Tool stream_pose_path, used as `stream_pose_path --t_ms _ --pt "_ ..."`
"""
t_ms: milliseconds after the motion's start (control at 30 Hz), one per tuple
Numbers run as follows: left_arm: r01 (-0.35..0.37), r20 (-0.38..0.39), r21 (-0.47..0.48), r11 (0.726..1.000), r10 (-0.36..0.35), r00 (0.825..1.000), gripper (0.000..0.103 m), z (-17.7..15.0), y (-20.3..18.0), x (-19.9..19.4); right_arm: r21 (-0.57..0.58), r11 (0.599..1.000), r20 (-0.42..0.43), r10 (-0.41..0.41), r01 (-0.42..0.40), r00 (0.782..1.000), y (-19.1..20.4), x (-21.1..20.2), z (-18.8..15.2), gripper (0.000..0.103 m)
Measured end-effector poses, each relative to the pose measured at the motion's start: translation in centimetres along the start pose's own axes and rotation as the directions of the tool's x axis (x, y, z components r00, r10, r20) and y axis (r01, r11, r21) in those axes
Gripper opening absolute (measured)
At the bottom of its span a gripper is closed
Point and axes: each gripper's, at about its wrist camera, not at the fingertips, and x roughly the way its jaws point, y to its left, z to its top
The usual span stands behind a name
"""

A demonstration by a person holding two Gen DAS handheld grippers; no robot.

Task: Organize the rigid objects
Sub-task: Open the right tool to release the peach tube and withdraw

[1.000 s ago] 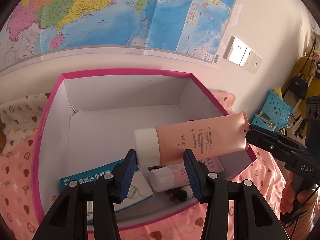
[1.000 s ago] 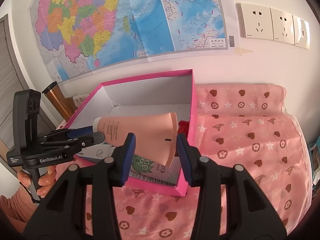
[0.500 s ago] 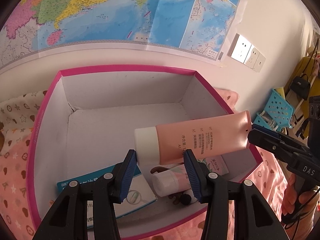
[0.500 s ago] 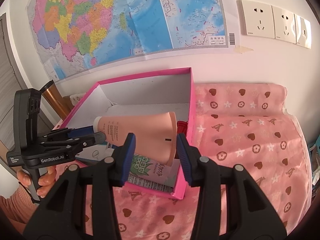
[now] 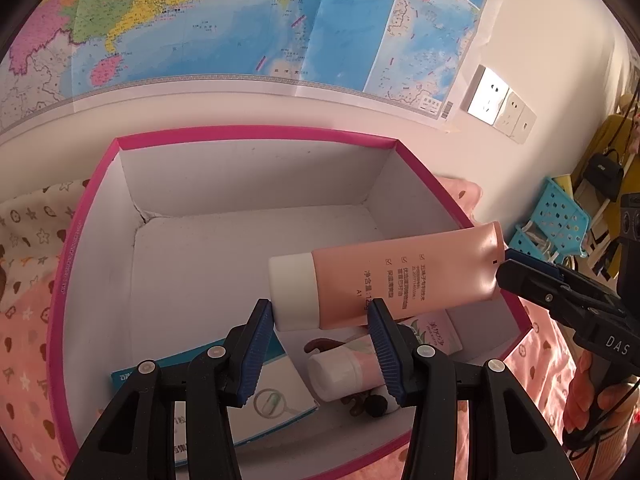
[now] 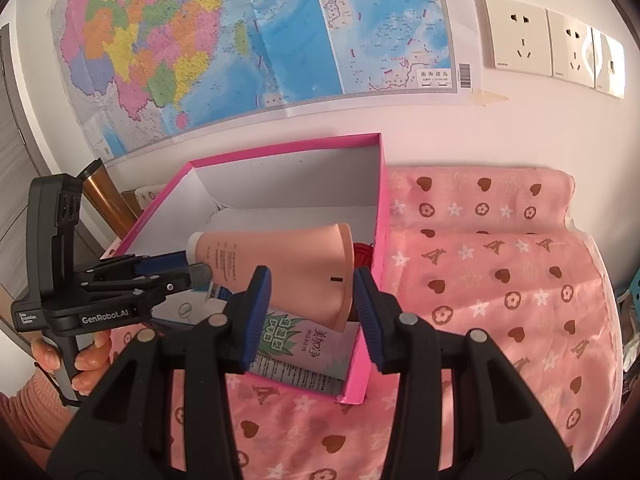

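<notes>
Pink plastic tube (image 5: 400, 280), white cap, held level above the magenta box (image 5: 248, 134). Left wrist view: left tool (image 5: 320, 356) set narrowly on the cap end; contact at the right pad is hidden, so a firm grip cannot be confirmed. Judged light, soft-walled, slick; the stiff cap is the safer hold. Carton (image 5: 276, 396) and small tube (image 5: 340, 368) lie on the box floor.

Right wrist view: right tool (image 6: 310, 312) clamps the tube's flat crimped end (image 6: 336, 280). Box stands on a pink printed cloth (image 6: 500, 300); wall map (image 6: 240, 40) and sockets (image 6: 516, 36) lie behind.
</notes>
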Motion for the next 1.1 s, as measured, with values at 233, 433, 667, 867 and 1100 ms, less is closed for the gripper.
stream_pose_path --t_ms 233,433,667,867,1100 --pt "-0.003 -0.004 0.001 1.0 0.003 1.0 0.049 0.2 0.1 0.4 -0.001 1.0 -0.006 -0.005 0.005 1.0 -0.1 0.3 0.2 0.046" --pt "-0.013 -0.012 0.001 1.0 0.013 1.0 0.049 0.3 0.2 0.8 -0.001 1.0 -0.005 -0.005 0.005 1.0 0.0 0.3 0.1 0.046" --pt "-0.001 -0.007 0.037 0.999 0.001 1.0 0.048 0.6 -1.0 1.0 -0.041 0.999 -0.016 0.025 -0.026 1.0 1.4 1.1 0.1 0.045" --pt "-0.009 -0.005 0.06 0.998 0.009 1.0 0.048 0.3 -1.7 1.1 -0.061 0.998 -0.024 0.024 -0.025 0.999 2.1 1.7 -0.2 0.045" --pt "-0.042 0.059 0.057 0.998 0.039 0.998 0.059 -1.2 -1.2 -1.0 -0.042 0.999 -0.029 0.022 -0.023 0.999 1.6 1.4 -1.2 0.046"
